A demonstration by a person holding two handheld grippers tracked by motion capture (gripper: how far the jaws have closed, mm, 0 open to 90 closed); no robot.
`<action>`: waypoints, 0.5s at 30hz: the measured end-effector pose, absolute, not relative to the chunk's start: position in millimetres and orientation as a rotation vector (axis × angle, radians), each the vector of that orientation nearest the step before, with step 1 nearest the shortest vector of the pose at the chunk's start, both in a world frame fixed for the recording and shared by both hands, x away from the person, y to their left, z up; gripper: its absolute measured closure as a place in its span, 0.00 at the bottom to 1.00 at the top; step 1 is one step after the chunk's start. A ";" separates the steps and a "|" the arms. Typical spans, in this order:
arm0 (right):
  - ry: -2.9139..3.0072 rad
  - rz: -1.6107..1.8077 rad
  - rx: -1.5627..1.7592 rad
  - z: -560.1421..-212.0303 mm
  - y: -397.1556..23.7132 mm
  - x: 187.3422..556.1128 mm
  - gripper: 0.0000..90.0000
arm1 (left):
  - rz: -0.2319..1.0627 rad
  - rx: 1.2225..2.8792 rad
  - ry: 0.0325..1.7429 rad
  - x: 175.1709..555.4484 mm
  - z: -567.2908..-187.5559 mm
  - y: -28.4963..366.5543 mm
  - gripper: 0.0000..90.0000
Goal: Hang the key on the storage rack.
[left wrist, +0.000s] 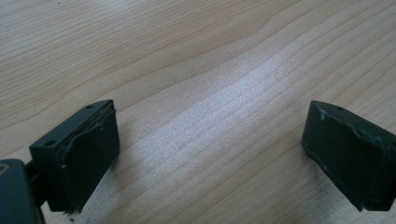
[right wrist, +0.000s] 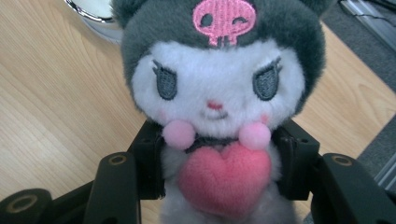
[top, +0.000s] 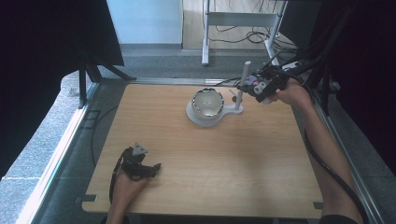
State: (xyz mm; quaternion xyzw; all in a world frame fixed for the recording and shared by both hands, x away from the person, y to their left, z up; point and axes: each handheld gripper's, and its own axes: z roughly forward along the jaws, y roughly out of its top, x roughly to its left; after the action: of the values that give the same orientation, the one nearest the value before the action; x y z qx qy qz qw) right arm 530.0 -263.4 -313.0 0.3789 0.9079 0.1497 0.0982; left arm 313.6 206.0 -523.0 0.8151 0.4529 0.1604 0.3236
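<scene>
Plush toy [right wrist: 217,107]: white face, dark grey hood with pink skull, pink heart on chest; upright, clamped at its sides.

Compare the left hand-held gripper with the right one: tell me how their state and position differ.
The left hand-held gripper is open with bare wood between its jaws; the right hand-held gripper is shut on a plush toy. The left lies low at the near left of the table; the right is held up at the far right, near the bowl. Both are black, two-jawed and hand-held.
</scene>
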 end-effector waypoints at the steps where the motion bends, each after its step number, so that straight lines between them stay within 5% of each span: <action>1: 2.691 0.438 1.121 -316.3 -263.4 530.5 0.51 | 0.421 2.138 1.187 313.6 -523.1 205.9 0.04; 15: 2.666 0.410 1.188 -356.4 -276.7 539.0 0.50 | 0.421 2.141 1.189 313.4 -522.9 206.0 0.04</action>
State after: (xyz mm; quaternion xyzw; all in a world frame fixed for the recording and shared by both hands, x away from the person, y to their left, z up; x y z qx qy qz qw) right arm 539.0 -276.7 -356.4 0.4011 0.9003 0.1386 0.0971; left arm 313.4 206.0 -522.9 0.8156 0.4530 0.1603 0.3223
